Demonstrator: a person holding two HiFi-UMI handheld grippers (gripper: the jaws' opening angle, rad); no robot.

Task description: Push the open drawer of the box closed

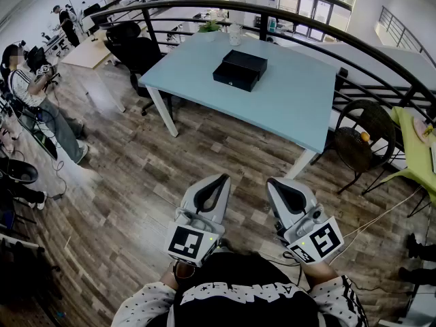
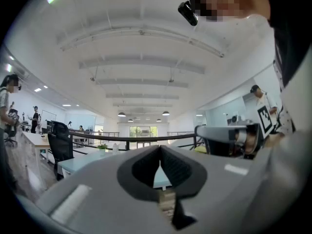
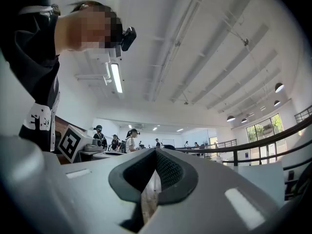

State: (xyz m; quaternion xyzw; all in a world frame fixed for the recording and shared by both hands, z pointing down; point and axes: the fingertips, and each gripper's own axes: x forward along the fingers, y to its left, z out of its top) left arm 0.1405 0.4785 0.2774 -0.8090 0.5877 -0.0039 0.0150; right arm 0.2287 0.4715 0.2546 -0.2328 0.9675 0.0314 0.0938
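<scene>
The left gripper [image 1: 221, 178] and right gripper [image 1: 273, 182] are hanging over the wooden floor [image 1: 136, 176], jaws pressed together and empty. The black box [image 1: 240, 69] is sitting well apart from them, on the pale blue table [image 1: 293, 104].

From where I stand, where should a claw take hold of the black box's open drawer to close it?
Press the drawer on its front face rather than pinching it, coming from the table's near side. It juts out of the black box toward you, so a shove there should probably slide it in.
</scene>
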